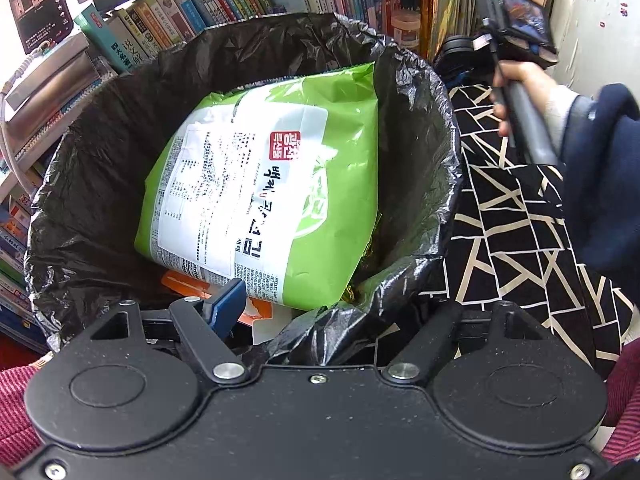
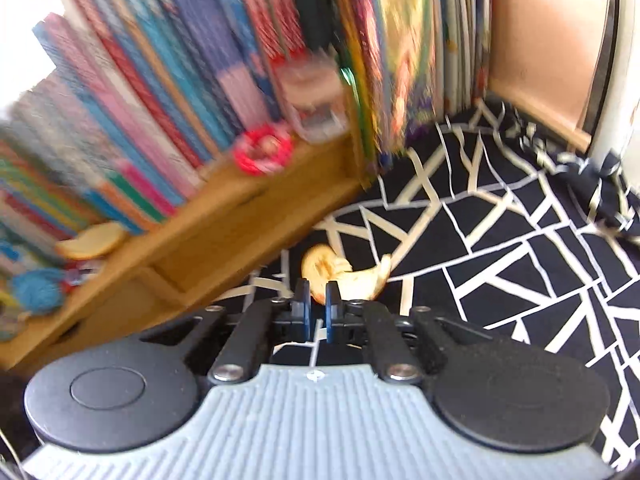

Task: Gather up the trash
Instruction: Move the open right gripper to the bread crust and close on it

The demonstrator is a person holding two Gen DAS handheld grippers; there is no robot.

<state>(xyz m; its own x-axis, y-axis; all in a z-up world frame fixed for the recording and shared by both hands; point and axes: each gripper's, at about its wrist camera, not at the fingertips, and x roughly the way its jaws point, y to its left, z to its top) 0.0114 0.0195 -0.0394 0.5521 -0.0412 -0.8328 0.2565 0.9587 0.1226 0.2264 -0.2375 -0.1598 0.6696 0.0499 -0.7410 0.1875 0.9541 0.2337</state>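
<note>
In the left wrist view a bin lined with a black bag (image 1: 100, 168) holds a large green packet (image 1: 332, 184) on top of orange packaging (image 1: 180, 284). My left gripper (image 1: 344, 316) sits open at the bin's near rim. Its left blue pad (image 1: 228, 304) is inside the bin, a fold of the bag lies between the jaws, and the right fingertip is hidden. In the right wrist view my right gripper (image 2: 319, 304) is shut on the edge of a yellow fruit peel (image 2: 344, 274) over the patterned cloth (image 2: 500, 248).
A wooden shelf (image 2: 224, 236) packed with books (image 2: 160, 80) runs to the left. It carries another peel slice (image 2: 92, 242), a red round item (image 2: 262, 150) and a blue ball (image 2: 36, 288). A person's hand (image 1: 520, 80) grips the other tool's handle right of the bin.
</note>
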